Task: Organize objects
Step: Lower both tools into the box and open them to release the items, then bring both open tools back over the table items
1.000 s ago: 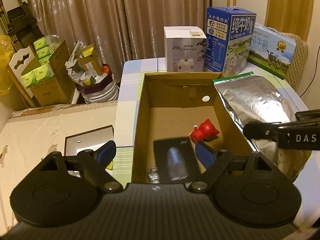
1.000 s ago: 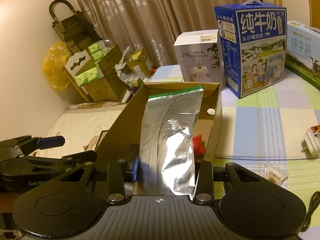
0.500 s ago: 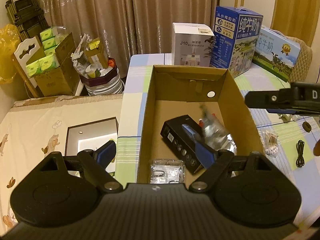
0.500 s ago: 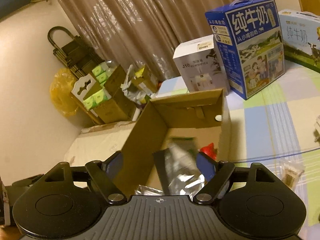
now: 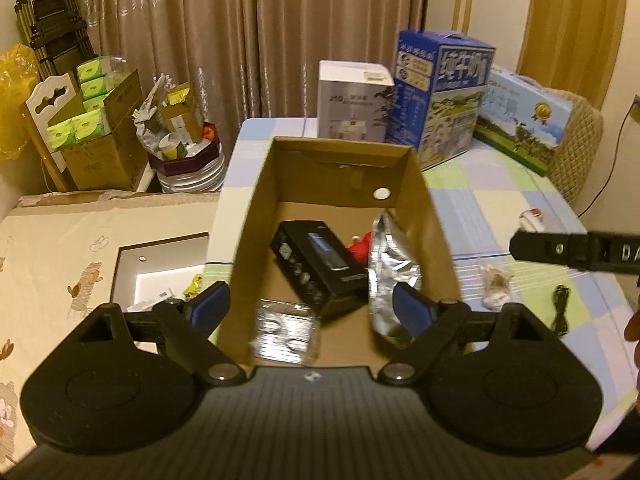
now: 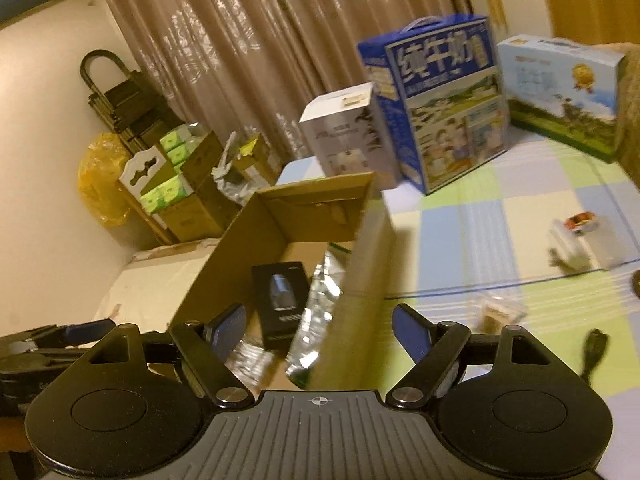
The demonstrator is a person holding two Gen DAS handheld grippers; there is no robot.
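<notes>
An open cardboard box (image 5: 344,152) stands on the checked tablecloth. Inside it lie a black carton (image 5: 316,260), a red toy (image 5: 360,246), a clear packet (image 5: 286,330) and a silver foil bag (image 5: 390,272) that leans on the right wall. My left gripper (image 5: 310,310) hovers over the box's near end; its jaws are opening a little and grip nothing. My right gripper (image 6: 320,328) stands open and empty above the box's right wall (image 6: 360,280). The foil bag (image 6: 320,308) lies free below it. One right finger (image 5: 560,248) shows in the left wrist view.
A white carton (image 5: 352,104), a blue milk case (image 5: 444,88) and a pale blue case (image 5: 524,120) stand behind the box. A small packet (image 5: 496,288), a black cable (image 5: 560,308) and a white plug (image 6: 580,240) lie right of it. Cluttered boxes (image 5: 100,140) fill the left.
My right gripper opened and let go of the foil bag, which dropped into the box beside the black carton. Both grippers drew back, and the right one swung off to the right.
</notes>
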